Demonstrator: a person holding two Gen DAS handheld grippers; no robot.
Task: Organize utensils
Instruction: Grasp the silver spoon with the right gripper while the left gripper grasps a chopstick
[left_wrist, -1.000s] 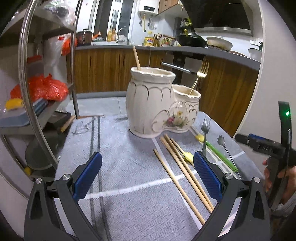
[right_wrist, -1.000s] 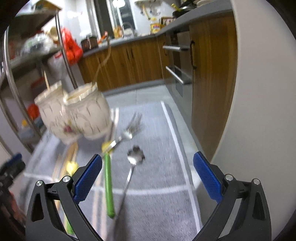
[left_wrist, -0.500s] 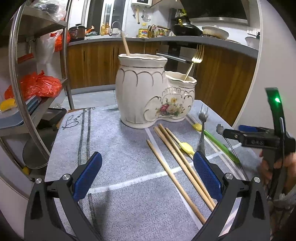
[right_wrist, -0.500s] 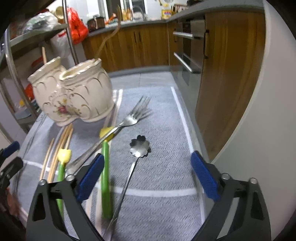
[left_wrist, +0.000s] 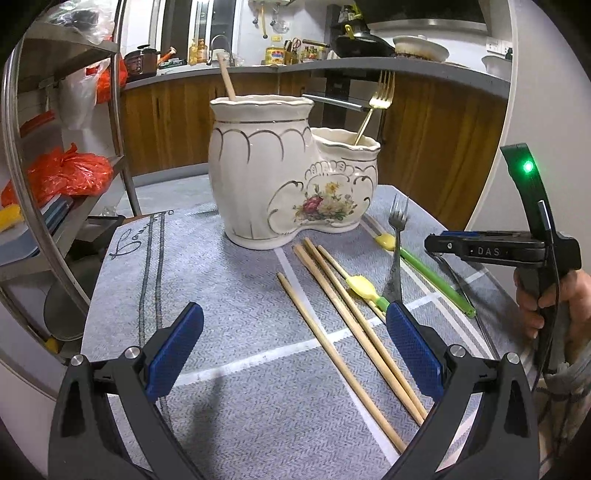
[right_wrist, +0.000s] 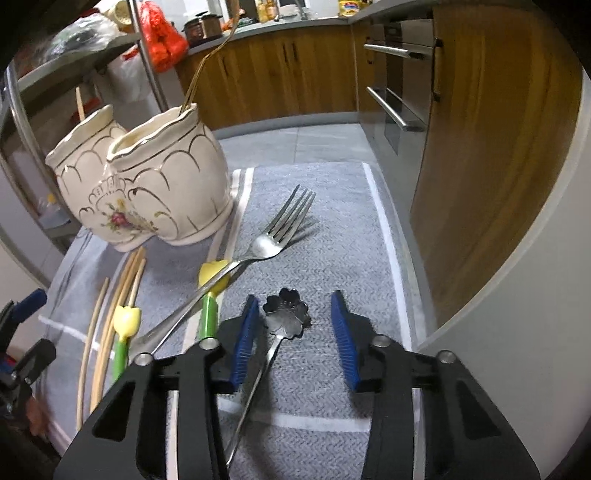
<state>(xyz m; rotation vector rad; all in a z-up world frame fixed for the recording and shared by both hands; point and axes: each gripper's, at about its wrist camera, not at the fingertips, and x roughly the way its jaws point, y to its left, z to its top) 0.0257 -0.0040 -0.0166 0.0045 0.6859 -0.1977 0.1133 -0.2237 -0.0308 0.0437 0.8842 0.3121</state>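
Note:
A cream two-pot ceramic holder (left_wrist: 288, 184) (right_wrist: 147, 184) stands on a grey cloth; a gold fork (left_wrist: 373, 107) and a wooden stick (left_wrist: 227, 79) stand in it. On the cloth lie wooden chopsticks (left_wrist: 347, 325) (right_wrist: 107, 317), two green sticks with yellow tulip tips (left_wrist: 364, 288) (right_wrist: 207, 306), a silver fork (left_wrist: 397, 243) (right_wrist: 266, 240) and a flower-bowl spoon (right_wrist: 288, 314). My right gripper (right_wrist: 293, 332) is open, low over the cloth, with the spoon's neck between its pads. My left gripper (left_wrist: 295, 350) is open and empty above the chopsticks.
A metal rack (left_wrist: 22, 177) with red bags stands at the left. Wooden kitchen cabinets (right_wrist: 461, 147) and an oven lie beyond the table's far and right edges. The right gripper's body (left_wrist: 498, 251) shows in the left wrist view, held by a hand.
My right gripper has dropped forward over the flower spoon and its jaws have narrowed around it. My left gripper has drifted slightly closer to the holder.

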